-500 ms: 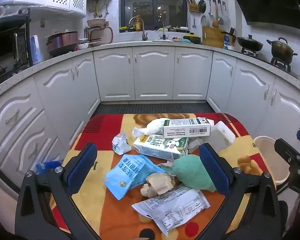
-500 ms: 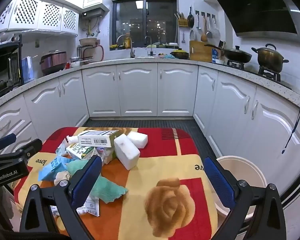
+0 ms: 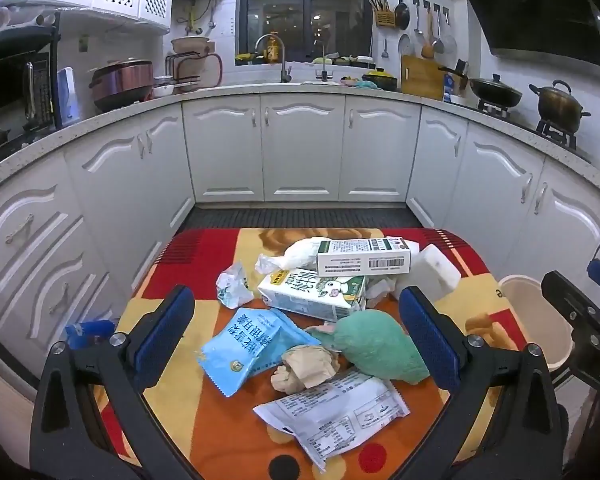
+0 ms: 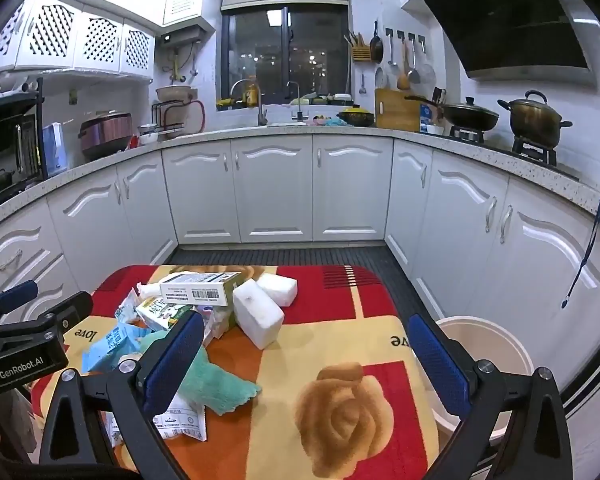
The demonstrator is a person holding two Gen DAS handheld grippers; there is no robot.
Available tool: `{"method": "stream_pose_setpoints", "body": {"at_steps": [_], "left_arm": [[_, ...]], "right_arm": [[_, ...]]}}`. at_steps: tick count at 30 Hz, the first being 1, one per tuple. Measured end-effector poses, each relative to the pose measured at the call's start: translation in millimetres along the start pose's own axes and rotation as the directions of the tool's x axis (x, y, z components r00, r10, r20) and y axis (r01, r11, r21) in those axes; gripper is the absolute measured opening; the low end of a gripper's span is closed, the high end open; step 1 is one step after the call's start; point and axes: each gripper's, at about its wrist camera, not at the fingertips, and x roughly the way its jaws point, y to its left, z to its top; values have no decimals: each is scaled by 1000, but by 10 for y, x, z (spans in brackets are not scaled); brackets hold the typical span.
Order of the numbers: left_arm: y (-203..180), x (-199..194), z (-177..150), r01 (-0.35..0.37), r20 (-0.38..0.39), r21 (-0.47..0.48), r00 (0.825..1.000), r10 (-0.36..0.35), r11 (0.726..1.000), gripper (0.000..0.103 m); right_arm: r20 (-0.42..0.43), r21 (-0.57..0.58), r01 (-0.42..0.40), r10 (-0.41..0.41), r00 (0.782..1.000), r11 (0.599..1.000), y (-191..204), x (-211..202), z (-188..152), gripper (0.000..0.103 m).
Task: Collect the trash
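Both grippers, left gripper [image 3: 296, 332] and right gripper [image 4: 304, 356], hang wide apart and hold nothing. I see risk: the trash is heaped tight beside the milk carton [image 3: 314, 294], so one pinch may drag neighbours off the table [image 4: 340, 344]. Behind the carton lies a white box [image 3: 364, 256], before it a green cloth [image 3: 380, 346], a blue packet [image 3: 244, 344], crumpled paper [image 3: 308, 366].

My left claw [image 3: 296, 328]: black frame, blue ribbed pads, silver screws at the joints. My right claw [image 4: 304, 354]: same build; the left's side reads "GenRobot.AI" in white.
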Motion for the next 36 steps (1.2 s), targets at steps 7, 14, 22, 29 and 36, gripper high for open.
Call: {"method": "stream_pose_setpoints", "body": {"at_steps": [7,14,22,29,36], "left_arm": [[-5,-5,10,7,-6,-5,1000,-7,1000,102],[-20,11,-6,10,-8,-5,1000,-10,1000,102],[-36,12,-13,9,-8,-5,1000,-9,1000,102],[-45,8,-17,12,-10,-3,1000,-12,1000,102],[-42,8,-16,12,-10,-7,1000,-12,1000,102]], "right_arm": [[8,-3,3,-3,1000,1000,24,7,-9,101],[10,17,-11,11,1000,1000,11,-1,-18,101],[9,20,-15,15,1000,1000,18,9,-16,101],[4,12,-10,10,1000,1000,39,23,-23,101],[-1,5,-5,5,1000,1000,46,25,-18,101]]}}
